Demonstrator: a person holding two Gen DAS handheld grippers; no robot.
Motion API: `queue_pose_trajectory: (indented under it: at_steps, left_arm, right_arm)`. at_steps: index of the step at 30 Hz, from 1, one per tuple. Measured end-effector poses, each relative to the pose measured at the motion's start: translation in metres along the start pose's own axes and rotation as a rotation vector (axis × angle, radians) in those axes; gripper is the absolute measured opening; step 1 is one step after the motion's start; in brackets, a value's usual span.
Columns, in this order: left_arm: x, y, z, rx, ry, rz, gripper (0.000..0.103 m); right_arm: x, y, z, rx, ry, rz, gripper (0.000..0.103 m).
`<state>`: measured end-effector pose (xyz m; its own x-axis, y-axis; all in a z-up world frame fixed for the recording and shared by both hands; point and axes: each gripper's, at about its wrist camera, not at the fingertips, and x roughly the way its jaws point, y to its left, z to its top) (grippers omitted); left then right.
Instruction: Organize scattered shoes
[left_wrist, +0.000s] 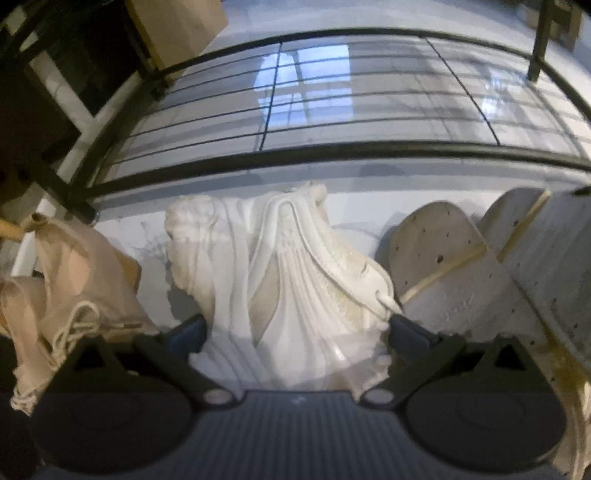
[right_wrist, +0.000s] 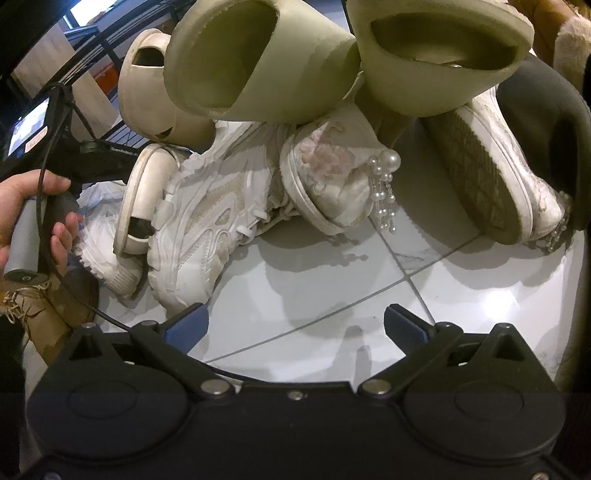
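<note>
1. The left gripper (left_wrist: 297, 334) had its fingers spread wide on either side of a white chunky sneaker (left_wrist: 280, 280) lying on the tiled floor (left_wrist: 369, 184) just in front of a black wire shoe rack (left_wrist: 332, 147). The pads did not appear to press on it. The right-side fingertip (left_wrist: 402, 332) sat against the sneaker's edge, close to a loose lace end.
2. Risk, as I judged it: closing from there could have pinched only the lace or the soft upper, so the sneaker might have twisted or slipped out on lifting.
3. A second risk: a pale perforated clog (left_wrist: 443, 258) stood just beside the sneaker on the right, and a tan lace-up boot (left_wrist: 74, 288) lay on the left; the wide fingers could have knocked either one.
4. The right gripper (right_wrist: 293, 325) hung over bare floor tile (right_wrist: 332, 295) with fingers apart and nothing between them. The left fingertip (right_wrist: 188, 325) sat near another white chunky sneaker (right_wrist: 207, 221), so a careless sweep could have shoved the pile.
5. Counted in the right wrist view: two olive foam slides (right_wrist: 258, 62) stacked on top, likely to tumble if the shoes beneath moved; two white sneakers with pearl tassels (right_wrist: 332, 177); two cream clogs (right_wrist: 155, 92); two white chunky sneakers; one tan boot; one fur-trimmed boot (right_wrist: 569, 48), mostly cropped.
6. A hand (right_wrist: 33, 218) held the other gripper's handle at the left edge.
</note>
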<state>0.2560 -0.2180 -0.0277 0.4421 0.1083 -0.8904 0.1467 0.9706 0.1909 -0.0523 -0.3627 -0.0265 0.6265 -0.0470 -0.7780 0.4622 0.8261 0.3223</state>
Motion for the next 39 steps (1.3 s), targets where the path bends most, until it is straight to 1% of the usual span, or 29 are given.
queue_pose_trajectory:
  at_steps: [2,6,7,9,13,15,17,19,21,23,28,32,34,37,39]
  left_arm:
    - [0.0,0.0,-0.001,0.003,-0.001,0.009,0.097]
    - [-0.002,-0.002,-0.005,0.024,-0.018,0.055,0.087]
    - [-0.003,-0.002,-0.006,0.025,-0.023,0.06,0.086]
    - [-0.008,0.003,-0.011,0.007,-0.044,0.069,0.082]
    - [-0.025,0.019,-0.029,-0.069,-0.061,0.042,0.077]
    - [-0.036,0.034,-0.045,-0.119,-0.05,0.002,0.075]
    - [-0.044,0.046,-0.062,-0.157,-0.029,-0.021,0.074]
    - [-0.054,0.054,-0.08,-0.166,-0.035,-0.051,0.073]
    - [-0.073,0.059,-0.105,-0.125,-0.065,-0.076,0.072]
    - [-0.088,0.062,-0.129,-0.098,-0.075,-0.119,0.07]
    - [-0.112,0.077,-0.193,-0.097,-0.068,-0.229,0.07]
    - [-0.124,0.091,-0.235,-0.096,-0.063,-0.262,0.07]
    - [-0.128,0.096,-0.248,-0.09,-0.048,-0.265,0.07]
    - [-0.132,0.111,-0.259,-0.097,-0.022,-0.245,0.07]
    - [-0.132,0.118,-0.261,-0.099,-0.021,-0.196,0.07]
  right_arm:
    - [0.0,0.0,0.0,0.0,0.0,0.0,0.103]
    - [0.001,0.0,0.0,0.001,0.001,-0.007,0.103]
    - [0.001,0.0,0.0,0.003,0.0,-0.008,0.103]
    - [0.002,-0.001,0.001,0.006,-0.004,-0.013,0.103]
    - [0.005,-0.004,0.001,0.017,-0.001,-0.026,0.103]
    - [0.006,-0.005,0.001,0.019,0.002,-0.029,0.103]
    - [0.005,-0.004,0.001,0.01,-0.006,-0.031,0.103]
    - [0.004,-0.003,0.001,0.003,-0.017,-0.033,0.103]
    - [0.003,-0.004,0.001,0.001,-0.024,-0.039,0.103]
    - [0.003,-0.005,0.0,0.002,-0.025,-0.047,0.103]
    - [-0.001,-0.009,-0.003,0.002,-0.038,-0.086,0.103]
    - [-0.006,-0.012,-0.008,-0.001,-0.034,-0.102,0.103]
    - [-0.01,-0.013,-0.01,-0.006,-0.038,-0.104,0.103]
    - [-0.014,-0.012,-0.013,-0.012,-0.043,-0.106,0.103]
    - [-0.019,-0.011,-0.016,-0.016,-0.045,-0.107,0.103]
